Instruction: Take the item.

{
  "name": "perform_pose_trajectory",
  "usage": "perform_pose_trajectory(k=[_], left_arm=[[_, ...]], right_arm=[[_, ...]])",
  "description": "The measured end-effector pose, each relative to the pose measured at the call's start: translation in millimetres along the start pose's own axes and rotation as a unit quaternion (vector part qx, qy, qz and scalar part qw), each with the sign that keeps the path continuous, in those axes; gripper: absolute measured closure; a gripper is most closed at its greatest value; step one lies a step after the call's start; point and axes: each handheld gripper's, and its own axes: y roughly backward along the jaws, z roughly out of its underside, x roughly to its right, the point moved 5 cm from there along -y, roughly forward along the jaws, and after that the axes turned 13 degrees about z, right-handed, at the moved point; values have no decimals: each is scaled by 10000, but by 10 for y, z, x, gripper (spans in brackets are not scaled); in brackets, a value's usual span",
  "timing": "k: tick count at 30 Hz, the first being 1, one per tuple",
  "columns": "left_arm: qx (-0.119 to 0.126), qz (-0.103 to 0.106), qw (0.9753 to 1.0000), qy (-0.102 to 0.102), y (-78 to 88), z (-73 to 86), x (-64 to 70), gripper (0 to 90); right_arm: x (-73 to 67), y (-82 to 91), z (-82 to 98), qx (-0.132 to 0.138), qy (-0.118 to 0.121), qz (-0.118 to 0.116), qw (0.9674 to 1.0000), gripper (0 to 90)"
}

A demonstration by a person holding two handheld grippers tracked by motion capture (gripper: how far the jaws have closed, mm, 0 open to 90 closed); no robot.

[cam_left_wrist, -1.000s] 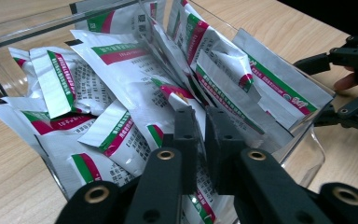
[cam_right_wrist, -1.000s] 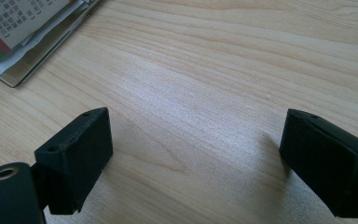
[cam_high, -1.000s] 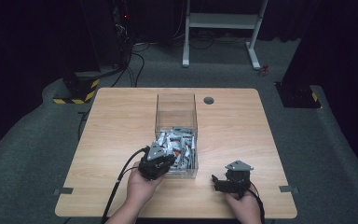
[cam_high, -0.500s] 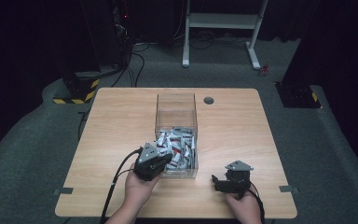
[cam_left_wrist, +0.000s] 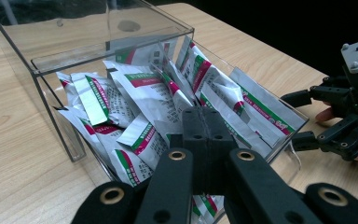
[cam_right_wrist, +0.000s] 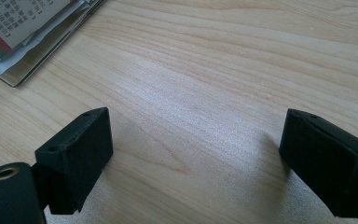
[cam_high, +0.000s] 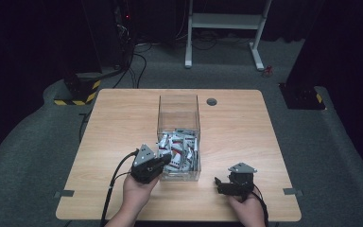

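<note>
- Left tongs [cam_left_wrist: 204, 126]: jaws are pressed together, nothing seen between them, poised over the packets [cam_left_wrist: 168, 93] heaped in the clear box [cam_high: 178, 113].
- One packet's edge is best singled out first.
- Right tongs [cam_right_wrist: 196, 158]: held wide apart, empty, above bare bench [cam_right_wrist: 223, 70].

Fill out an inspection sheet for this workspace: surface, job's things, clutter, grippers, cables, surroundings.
Surface: wooden table, with a round hole at its far edge.
Job's things: clear box holding white sachets.
Clutter: nothing seen.
Grippers: left gripper jaws together over the sachets, grip unclear; right gripper open above bare wood.
Cables: black cable trailing from the left gripper; more on the floor behind.
Surroundings: dark room, grey floor, white frame.
</note>
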Motion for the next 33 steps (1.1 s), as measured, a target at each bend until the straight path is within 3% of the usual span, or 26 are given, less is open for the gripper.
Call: perform_pose_trajectory(k=[33], left_arm=[[400,-41,9992,-75,179,-91,26,899]], right_arm=[[0,0,0,0,1,2,10000,92]])
